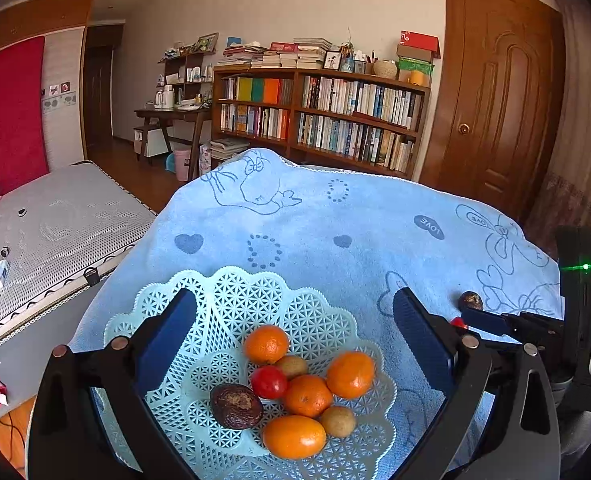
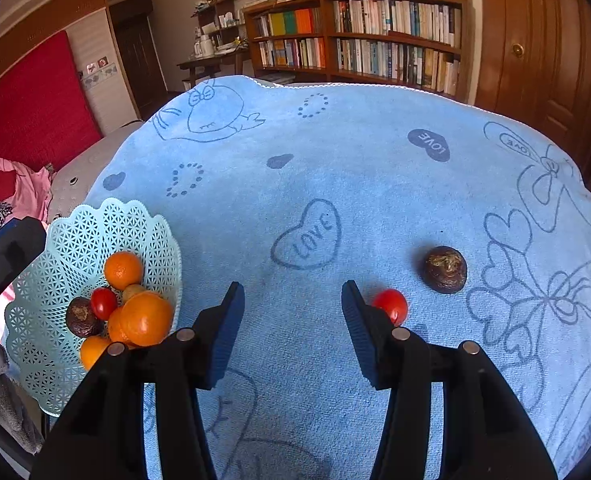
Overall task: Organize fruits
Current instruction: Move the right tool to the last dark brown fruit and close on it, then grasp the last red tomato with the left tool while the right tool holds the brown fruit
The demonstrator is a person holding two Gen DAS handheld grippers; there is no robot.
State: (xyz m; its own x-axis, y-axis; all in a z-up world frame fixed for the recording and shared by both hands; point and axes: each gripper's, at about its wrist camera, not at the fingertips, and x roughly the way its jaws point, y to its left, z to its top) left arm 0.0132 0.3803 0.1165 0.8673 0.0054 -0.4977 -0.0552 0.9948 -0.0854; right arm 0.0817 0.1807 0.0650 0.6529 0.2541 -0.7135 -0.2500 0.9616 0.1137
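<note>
A blue towel (image 2: 375, 184) printed with hearts and cartoon outlines covers the desk and carries everything else. At its left side sits a pale mint lattice basket (image 1: 231, 300) with a scalloped rim. Inside it lie four oranges, one of them at the back (image 1: 266, 344), along with a dark brown wrinkled fruit (image 1: 235, 406), a red cherry tomato (image 1: 268, 382) and two small tan fruits, all bunched together at the bottom and touching one another.

The left claw (image 1: 295, 336) hangs over the basket with its blue-padded fingers spread wide, one on each side of the fruit pile, gripping nothing.

The right claw (image 2: 293, 320) is over bare towel, well to the right of the basket, fingers also spread and empty. Just beside the outer face of its right finger (image 2: 359, 332) lies a second cherry tomato (image 2: 391, 306); whether they touch cannot be told. A second dark brown fruit (image 2: 445, 270) rests on the towel near that tomato, farther right and apart from it.
</note>
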